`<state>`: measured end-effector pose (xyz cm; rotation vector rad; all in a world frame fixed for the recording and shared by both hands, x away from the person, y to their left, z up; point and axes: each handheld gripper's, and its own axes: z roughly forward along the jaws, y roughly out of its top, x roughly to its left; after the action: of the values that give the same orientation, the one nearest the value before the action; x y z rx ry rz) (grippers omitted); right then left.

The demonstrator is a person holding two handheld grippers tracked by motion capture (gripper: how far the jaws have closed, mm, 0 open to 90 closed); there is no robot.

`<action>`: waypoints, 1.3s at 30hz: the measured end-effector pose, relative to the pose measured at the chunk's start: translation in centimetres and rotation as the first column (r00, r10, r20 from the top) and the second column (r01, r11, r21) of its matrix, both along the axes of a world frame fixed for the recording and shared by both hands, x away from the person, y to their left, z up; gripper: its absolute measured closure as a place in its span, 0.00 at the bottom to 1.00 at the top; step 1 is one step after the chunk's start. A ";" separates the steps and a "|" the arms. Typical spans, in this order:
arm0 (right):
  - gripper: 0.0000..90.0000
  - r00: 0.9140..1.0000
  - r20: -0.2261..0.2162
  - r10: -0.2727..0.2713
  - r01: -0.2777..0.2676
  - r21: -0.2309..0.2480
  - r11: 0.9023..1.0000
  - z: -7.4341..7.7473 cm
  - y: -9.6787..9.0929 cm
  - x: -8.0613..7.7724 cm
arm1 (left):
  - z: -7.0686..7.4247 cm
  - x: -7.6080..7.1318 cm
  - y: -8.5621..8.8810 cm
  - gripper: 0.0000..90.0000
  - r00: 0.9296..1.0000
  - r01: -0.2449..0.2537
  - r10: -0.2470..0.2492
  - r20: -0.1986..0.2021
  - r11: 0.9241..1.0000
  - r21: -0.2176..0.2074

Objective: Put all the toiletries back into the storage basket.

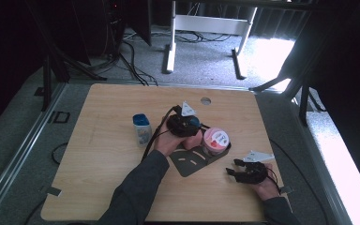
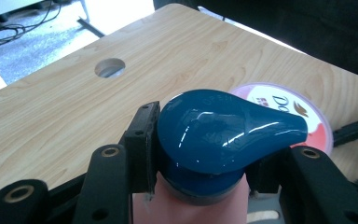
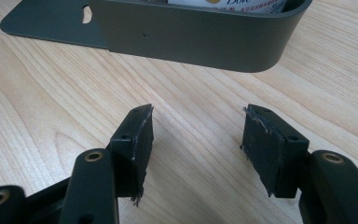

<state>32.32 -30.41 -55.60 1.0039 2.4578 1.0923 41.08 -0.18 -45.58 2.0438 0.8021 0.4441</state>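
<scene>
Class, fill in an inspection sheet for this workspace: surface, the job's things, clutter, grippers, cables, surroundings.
Surface: wooden table with a round hole.
Job's things: pink bottle with blue cap; pink-lidded jar in dark tray.
Clutter: small blue-capped bottle standing apart.
Grippers: left gripper clamps the cap; right gripper open, nothing between its jaws.
Cables: black cable from left gripper.
Surroundings: floor cables, white frame.

Your left gripper (image 1: 191, 125) sits out over the middle of the table at the end of your outstretched left forearm (image 1: 136, 187), its jaws clamped on the dark blue cap (image 2: 219, 130) of a pink bottle; your right gripper (image 1: 241, 172) rests low near the table's near right edge, jaws spread apart with nothing between them.
</scene>
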 end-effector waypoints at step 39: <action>0.47 1.000 -0.002 0.001 -0.001 0.001 1.000 0.0 -0.1 0.0 | -0.8 3.1 -2.1 0.59 0.996 -0.088 0.087 -0.036 0.996 -0.025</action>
<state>32.34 -30.53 -55.59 1.0043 2.4595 1.0931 44.22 -2.25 -46.35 2.0028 0.9172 0.4453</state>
